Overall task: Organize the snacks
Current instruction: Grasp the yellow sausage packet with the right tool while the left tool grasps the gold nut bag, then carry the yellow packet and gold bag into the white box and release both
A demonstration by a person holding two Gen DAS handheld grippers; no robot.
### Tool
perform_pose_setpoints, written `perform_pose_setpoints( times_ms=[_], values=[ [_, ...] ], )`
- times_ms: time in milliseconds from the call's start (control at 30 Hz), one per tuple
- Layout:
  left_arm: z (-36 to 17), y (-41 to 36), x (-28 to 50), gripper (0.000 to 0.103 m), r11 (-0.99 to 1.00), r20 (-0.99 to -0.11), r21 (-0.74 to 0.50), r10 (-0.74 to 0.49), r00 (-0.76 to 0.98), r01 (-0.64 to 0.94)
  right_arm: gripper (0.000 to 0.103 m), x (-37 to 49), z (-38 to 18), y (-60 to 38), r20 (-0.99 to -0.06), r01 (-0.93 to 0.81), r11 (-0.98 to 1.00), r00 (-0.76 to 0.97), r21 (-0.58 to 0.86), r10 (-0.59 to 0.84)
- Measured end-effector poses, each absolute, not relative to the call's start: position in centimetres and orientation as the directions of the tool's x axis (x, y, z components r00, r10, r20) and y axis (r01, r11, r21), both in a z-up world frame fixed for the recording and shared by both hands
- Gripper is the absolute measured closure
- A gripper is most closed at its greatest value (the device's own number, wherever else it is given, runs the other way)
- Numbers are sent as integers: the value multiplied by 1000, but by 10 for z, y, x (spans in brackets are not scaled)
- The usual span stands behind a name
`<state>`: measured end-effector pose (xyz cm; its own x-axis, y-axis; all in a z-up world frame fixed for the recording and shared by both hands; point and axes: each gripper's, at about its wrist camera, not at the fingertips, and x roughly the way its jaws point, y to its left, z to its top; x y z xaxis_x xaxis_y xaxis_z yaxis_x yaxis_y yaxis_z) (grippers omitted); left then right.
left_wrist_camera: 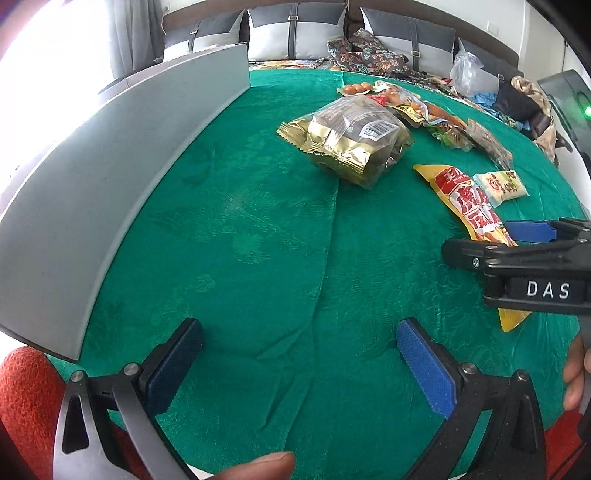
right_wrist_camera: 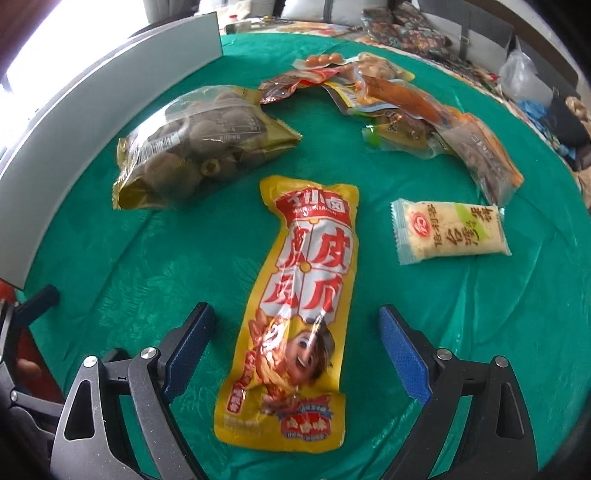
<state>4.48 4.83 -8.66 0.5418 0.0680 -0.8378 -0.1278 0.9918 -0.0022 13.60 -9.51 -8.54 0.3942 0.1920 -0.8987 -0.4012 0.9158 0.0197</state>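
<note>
A long yellow and red snack packet (right_wrist_camera: 299, 306) (left_wrist_camera: 467, 201) lies flat on the green cloth, its lower part between the open fingers of my right gripper (right_wrist_camera: 297, 345), which hovers over it. A gold bag of round brown snacks (right_wrist_camera: 195, 144) (left_wrist_camera: 351, 142) lies to its left. A small pale rice-cracker packet (right_wrist_camera: 450, 230) (left_wrist_camera: 500, 186) lies to its right. Several mixed packets (right_wrist_camera: 402, 107) (left_wrist_camera: 413, 107) are heaped further back. My left gripper (left_wrist_camera: 299, 362) stands open over bare cloth, empty. The right gripper (left_wrist_camera: 480, 240) shows from the side in the left wrist view.
A grey panel (left_wrist_camera: 122, 177) (right_wrist_camera: 92, 122) runs along the left edge of the green-covered table (left_wrist_camera: 240, 240). Cushions (left_wrist_camera: 295, 33), patterned cloth and a plastic bag (left_wrist_camera: 467, 72) lie beyond the far edge. A red seat (left_wrist_camera: 26, 391) is at the lower left. Fingers (left_wrist_camera: 574, 373) show at the edges.
</note>
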Motion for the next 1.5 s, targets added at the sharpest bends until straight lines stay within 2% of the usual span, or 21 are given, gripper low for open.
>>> perform_pose_setpoints(
  times_ms=[367,767,933,1033,1067,1167,1300,1367,1433,1500],
  values=[
    [-87,51,44,0,997,-826,-3,42,562,-79,9,152,-86,-90,-932,-399,917,329,10,153],
    [-87,51,45,0,997,-829,-4,42,557,-81,9,200,-86,-79,-986,-407,913,148,10,77],
    [-87,50,47,0,997,-828,-4,39,559,-76,10,209,-82,-76,-982,-383,924,174,5,78],
    [-87,51,47,0,998,-829,-4,35,558,-68,14,199,-80,-79,-970,-373,928,226,-5,85],
    [-87,51,47,0,998,-830,-4,34,557,-67,18,197,-78,-79,-967,-373,928,237,-5,90],
    [-87,52,48,0,999,-835,-6,24,549,-53,49,192,-69,-78,-958,-383,924,266,0,110],
    [-85,53,50,0,1000,-864,-16,-8,503,-12,51,182,-63,-98,-957,-370,928,256,29,132],
    [-80,62,49,0,996,-874,-85,-73,480,-4,51,173,-62,-114,-951,-343,938,270,50,149],
    [-67,77,47,0,980,-851,-200,-171,496,-5,51,163,-60,-133,-945,-300,953,295,48,141],
    [-47,90,54,0,970,-822,-242,-203,532,-4,51,152,-60,-153,-936,-259,965,327,44,131]
  ],
)
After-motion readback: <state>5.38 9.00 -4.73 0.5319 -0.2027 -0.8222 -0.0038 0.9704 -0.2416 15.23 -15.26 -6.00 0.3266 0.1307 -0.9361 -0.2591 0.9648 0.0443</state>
